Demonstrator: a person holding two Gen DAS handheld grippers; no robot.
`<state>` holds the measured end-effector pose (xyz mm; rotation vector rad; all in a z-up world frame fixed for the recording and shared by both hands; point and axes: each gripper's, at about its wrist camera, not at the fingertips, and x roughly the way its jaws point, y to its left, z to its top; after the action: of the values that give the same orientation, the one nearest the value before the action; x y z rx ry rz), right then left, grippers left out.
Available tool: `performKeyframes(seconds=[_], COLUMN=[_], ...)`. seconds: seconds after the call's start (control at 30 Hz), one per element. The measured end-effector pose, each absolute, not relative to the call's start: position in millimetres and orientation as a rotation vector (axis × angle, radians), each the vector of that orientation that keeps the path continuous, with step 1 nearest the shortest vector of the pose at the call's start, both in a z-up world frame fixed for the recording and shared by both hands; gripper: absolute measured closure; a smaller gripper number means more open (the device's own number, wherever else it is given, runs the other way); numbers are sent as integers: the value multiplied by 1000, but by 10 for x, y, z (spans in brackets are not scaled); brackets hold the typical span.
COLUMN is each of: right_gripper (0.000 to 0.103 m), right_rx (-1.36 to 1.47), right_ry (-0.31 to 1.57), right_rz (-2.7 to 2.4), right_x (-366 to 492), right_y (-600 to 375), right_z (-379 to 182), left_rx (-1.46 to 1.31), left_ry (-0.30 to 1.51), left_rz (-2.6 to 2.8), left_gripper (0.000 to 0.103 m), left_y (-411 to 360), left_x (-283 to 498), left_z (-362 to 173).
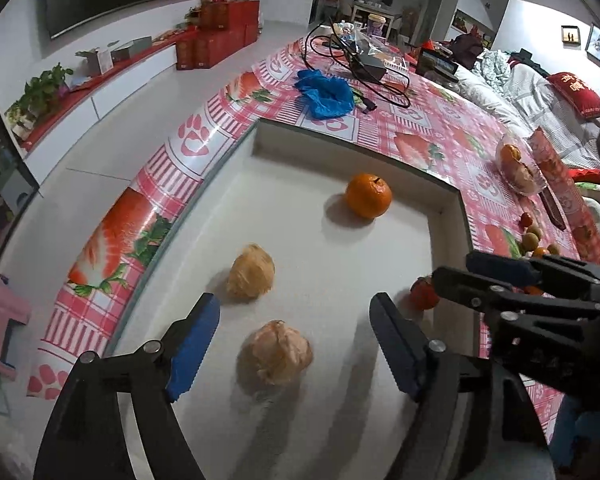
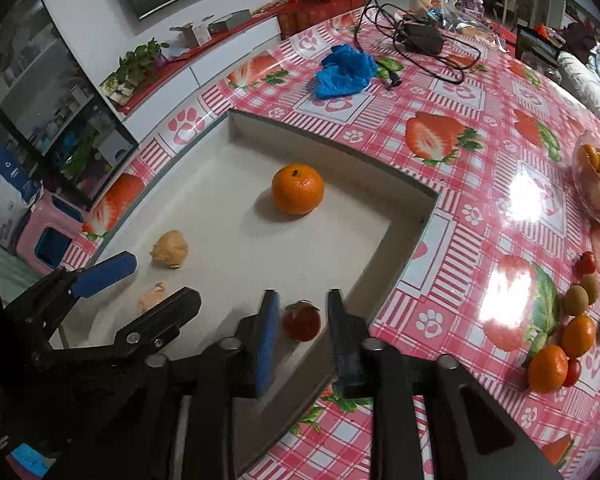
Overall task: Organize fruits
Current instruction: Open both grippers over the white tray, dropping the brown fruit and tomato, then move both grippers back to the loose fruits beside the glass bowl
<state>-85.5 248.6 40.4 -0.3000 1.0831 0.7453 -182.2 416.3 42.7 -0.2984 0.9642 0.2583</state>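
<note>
The shallow white tray [image 1: 328, 280], square-cornered with low matte walls, sits on the desk [image 2: 480, 152] under a glossy pink checked cloth printed with strawberries and paw marks.

Inside the tray: one round, smooth-skinned orange [image 1: 369, 195] toward its far wall; two pale, crumpled, papery-looking peeled fruits, the farther peeled fruit [image 1: 251, 271] near the tray's left wall and the nearer peeled fruit [image 1: 275, 353] toward its near edge; one small red tomato-like fruit [image 2: 301, 320] in the tray's near right corner, close to the wall.

Left tool [image 1: 296, 344]: jaws stand wide apart, blue ribbed pads clear of the nearer peeled fruit, which lies between them, ungripped.

Right tool [image 2: 302, 340]: jaws partly apart, straddling the small red fruit; a narrow gap shows on each side, so nothing is gripped.

Right of the tray, on the cloth: a loose cluster of small fruits [image 2: 568, 332], orange, red and olive-green, and a clear bowl [image 2: 596, 184] of orange pieces. Beyond the tray's far wall: a crumpled blue plastic glove [image 2: 346, 70] and black cables [image 2: 420, 36].
</note>
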Motion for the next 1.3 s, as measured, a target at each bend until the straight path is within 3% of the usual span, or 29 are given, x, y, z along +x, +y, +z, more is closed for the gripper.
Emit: performKeyframes(seconds=[0.07, 0.13, 0.17, 0.2, 0.73, 1.03, 1.3], right_gripper=[55, 37, 10, 0, 0, 0, 0], right_rx=[-272, -254, -249, -239, -23, -29, -92], right_ry=[1085, 1078, 1065, 1055, 1035, 1084, 1052], right_rz=[764, 750, 735, 731, 494, 206, 161], right_x=[-847, -850, -853, -856, -664, -504, -603], right_y=[2438, 2370, 2329, 2298, 765, -308, -654], right_z=[432, 475, 498, 520, 565, 228, -11], left_rx=[-304, -309, -317, -320, -105, -8, 56], left_ry=[971, 980, 982, 982, 934, 983, 1026], left_rz=[265, 282, 275, 271, 90, -6, -66], left_gripper=[22, 22, 22, 22, 22, 22, 22], left_y=[4177, 4187, 4183, 4168, 3066, 2339, 1839], left_x=[-1844, -1867, -1883, -1900, -1785, -1553, -1106], left_z=[432, 435, 442, 457, 993, 882, 613])
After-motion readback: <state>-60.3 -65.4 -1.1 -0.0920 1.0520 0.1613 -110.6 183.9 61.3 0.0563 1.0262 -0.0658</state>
